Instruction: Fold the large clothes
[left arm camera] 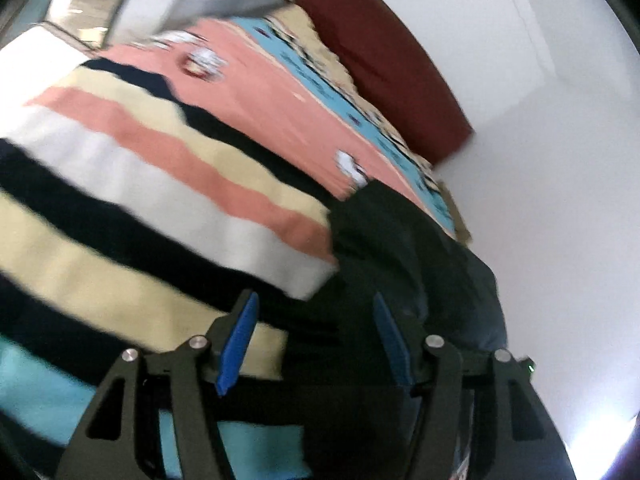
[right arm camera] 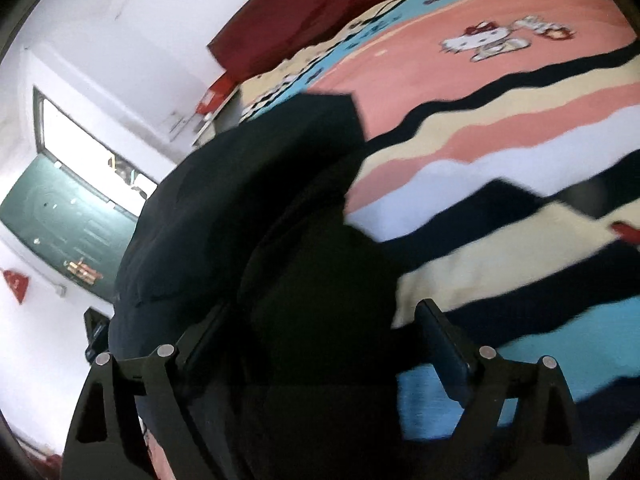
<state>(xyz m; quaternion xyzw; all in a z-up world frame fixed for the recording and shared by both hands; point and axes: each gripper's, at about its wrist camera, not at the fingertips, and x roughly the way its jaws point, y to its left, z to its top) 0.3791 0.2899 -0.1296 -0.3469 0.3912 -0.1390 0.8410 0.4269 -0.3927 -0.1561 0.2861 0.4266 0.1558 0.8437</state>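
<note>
Dark garment (left arm camera: 400, 248) is lying bunched on the bed (left arm camera: 260, 92), on top of the striped blanket (left arm camera: 140, 184), near the bed's edge by the wall. Both views are motion-blurred.

Left gripper (left arm camera: 316, 340) is hovering just over the garment's near part, jaws spread, blue pads (left arm camera: 238, 344) showing on both sides, nothing between them. Right gripper (right arm camera: 320, 344) is sitting low over the same dark cloth (right arm camera: 248, 200), jaws spread wide too; fabric is filling the gap, but the pads aren't closing on it as far as I can tell.

Folding looks barely started: the garment is still a lump, no clean edges or flat panels visible.

Risks from here:
- Dark-on-dark folds are hiding hems, so either gripper could be pinching several layers or the wrong edge.
- A low grab could be catching the blanket along with the garment.
- The garment is close to the bed's edge; a pull toward the wall side could be dragging it off.
</note>
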